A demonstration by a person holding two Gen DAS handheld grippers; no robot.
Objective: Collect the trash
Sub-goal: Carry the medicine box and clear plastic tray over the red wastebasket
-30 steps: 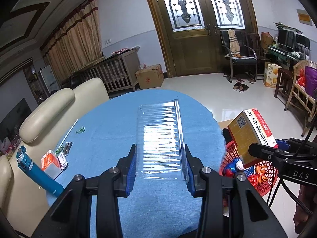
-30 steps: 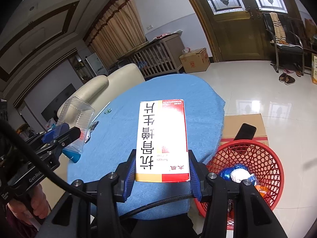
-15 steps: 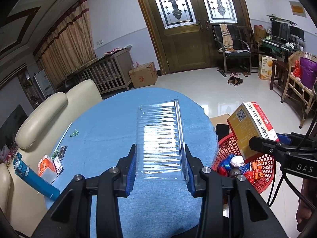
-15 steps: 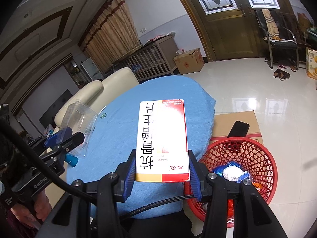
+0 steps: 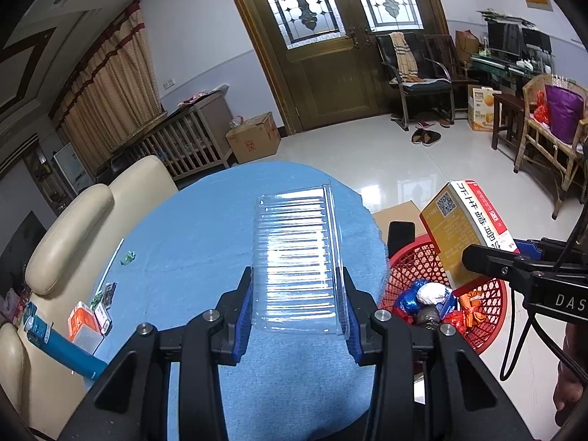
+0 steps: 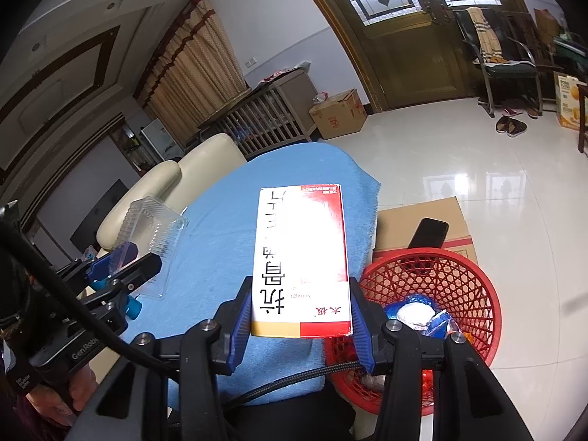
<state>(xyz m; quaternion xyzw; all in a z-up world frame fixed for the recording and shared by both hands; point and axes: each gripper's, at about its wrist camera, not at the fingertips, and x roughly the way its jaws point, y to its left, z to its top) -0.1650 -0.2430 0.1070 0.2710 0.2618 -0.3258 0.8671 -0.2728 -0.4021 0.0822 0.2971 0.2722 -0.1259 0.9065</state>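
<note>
Here the left claw (image 5: 298,308) is clamping a clear plastic tray (image 5: 298,257) above the blue tabletop (image 5: 191,242), while the right claw (image 6: 300,316) is gripping a red-and-white box (image 6: 300,257) beside the red basket (image 6: 474,286). Farther off, a phone (image 6: 428,233) is lying on a cardboard box (image 6: 400,220).

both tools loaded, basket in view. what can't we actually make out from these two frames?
- Red basket near side: right wrist view, hidden behind the right tool and its box.
- Box print: washed out by glare.
- Small litter on the blue table: left wrist view, too small to identify.
- Clear tray contents: unclear in the left tool.
</note>
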